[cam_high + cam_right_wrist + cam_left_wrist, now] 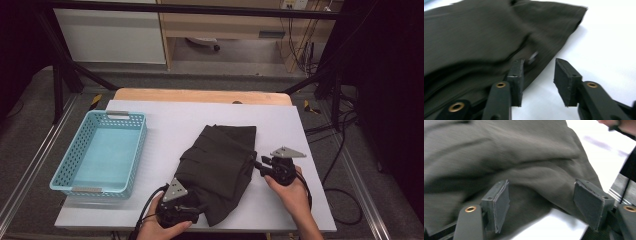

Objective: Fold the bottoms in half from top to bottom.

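Observation:
A dark olive garment lies folded and rumpled in the middle of the white table. My left gripper sits at the garment's near left corner. In the left gripper view the garment spreads ahead of the gripper, whose jaws stand wide apart with no pad pressing on the cloth. My right gripper is at the garment's right edge. In the right gripper view this gripper is open over bare table, and the garment lies just past its left jaw.
A light blue perforated basket stands on the left side of the table with nothing in it. A wooden board edge runs along the table's far side. Cables lie on the floor to the right.

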A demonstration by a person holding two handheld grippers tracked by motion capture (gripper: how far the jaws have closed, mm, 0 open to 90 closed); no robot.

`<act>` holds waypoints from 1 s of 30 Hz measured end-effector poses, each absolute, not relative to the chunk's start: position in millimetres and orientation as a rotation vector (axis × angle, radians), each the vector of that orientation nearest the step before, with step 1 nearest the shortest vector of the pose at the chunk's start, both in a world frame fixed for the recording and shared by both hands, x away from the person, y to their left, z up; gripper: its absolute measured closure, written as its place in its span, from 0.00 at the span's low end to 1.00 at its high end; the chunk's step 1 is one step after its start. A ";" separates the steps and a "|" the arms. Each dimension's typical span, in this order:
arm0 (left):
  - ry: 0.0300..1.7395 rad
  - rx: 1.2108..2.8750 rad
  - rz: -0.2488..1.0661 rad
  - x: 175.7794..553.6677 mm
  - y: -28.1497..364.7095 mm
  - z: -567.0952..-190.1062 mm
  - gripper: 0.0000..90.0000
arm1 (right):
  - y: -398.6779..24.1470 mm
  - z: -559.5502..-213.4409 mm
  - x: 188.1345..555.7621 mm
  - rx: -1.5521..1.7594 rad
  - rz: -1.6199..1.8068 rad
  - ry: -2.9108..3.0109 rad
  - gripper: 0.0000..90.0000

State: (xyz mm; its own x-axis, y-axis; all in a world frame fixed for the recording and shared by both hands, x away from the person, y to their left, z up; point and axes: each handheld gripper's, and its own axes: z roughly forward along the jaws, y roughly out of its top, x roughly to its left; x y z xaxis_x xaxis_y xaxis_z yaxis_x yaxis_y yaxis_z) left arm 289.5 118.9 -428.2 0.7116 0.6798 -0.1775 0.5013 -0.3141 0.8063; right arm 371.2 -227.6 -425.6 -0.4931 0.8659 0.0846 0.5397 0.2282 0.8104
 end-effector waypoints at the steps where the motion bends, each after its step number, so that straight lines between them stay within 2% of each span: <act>1: 0.909 1.981 0.258 290.9 122.5 -426.7 0.32 | -226.8 -427.3 363.4 1.294 1.179 2.124 0.74; 9: 0.974 1.929 0.329 303.6 147.6 -420.1 0.33 | -198.3 -413.4 319.0 1.177 1.281 2.188 0.89; 17: 1.012 1.929 0.389 312.4 159.2 -425.6 0.32 | -144.7 -411.7 299.3 1.029 1.309 2.341 0.85; 21: 1.026 1.913 0.401 315.3 164.7 -426.1 0.32 | -127.3 -415.8 291.5 0.991 1.321 2.394 0.78; 24: 1.043 1.904 0.397 318.0 167.9 -427.9 0.32 | -115.4 -422.9 285.8 0.976 1.298 2.438 0.62; 30: 1.061 1.903 0.400 325.2 173.8 -432.4 0.32 | -99.2 -434.7 279.3 0.963 1.255 2.471 0.36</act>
